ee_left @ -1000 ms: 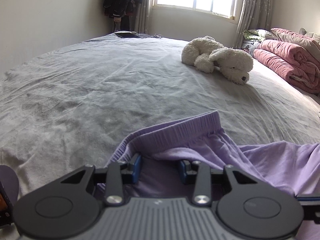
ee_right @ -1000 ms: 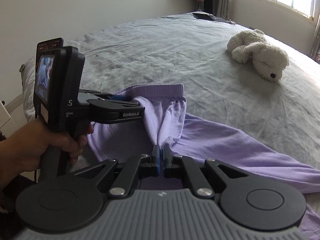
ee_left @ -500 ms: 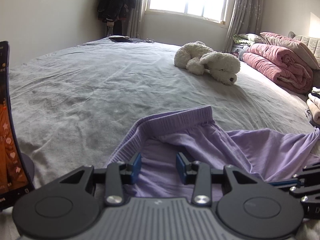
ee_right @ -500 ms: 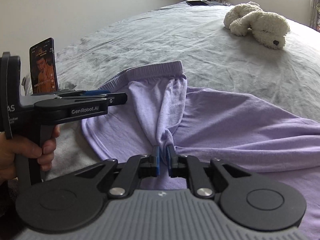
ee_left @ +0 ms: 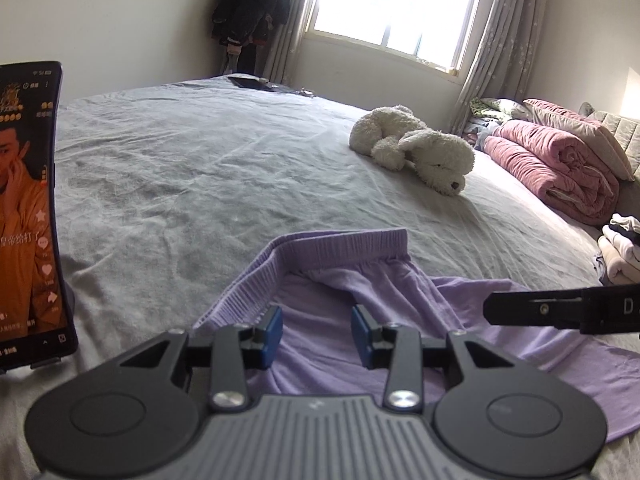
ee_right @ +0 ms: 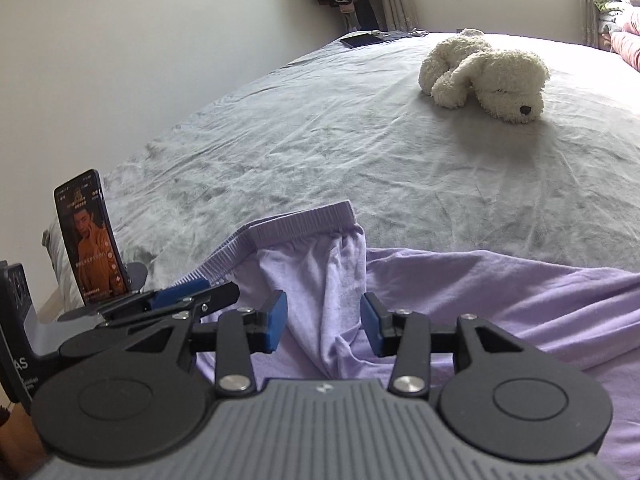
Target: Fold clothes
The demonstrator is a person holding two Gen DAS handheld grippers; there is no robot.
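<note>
A second ago the right gripper point(ee_right: 323, 326) was pinching a fold of the lilac trousers point(ee_right: 320, 280); its jaws have just been opening and are now standing spread, the released ridge of cloth lying loose between the blue pads point(ee_right: 276, 322). The left gripper point(ee_left: 316, 336) is hovering with its jaws parted as before, over cloth just below the ribbed waistband point(ee_left: 336, 242), nothing pressed. The trousers are lying at the near edge of the grey bed point(ee_left: 200, 168), legs trailing toward 3 o'clock. Open sheet is stretching toward 12 o'clock; a white plush dog point(ee_left: 416, 148) is lying at 1 o'clock, a rolled pink quilt point(ee_left: 560, 168) at 2. A propped phone point(ee_left: 28, 216) at 9 o'clock is showing small unreadable text.
</note>
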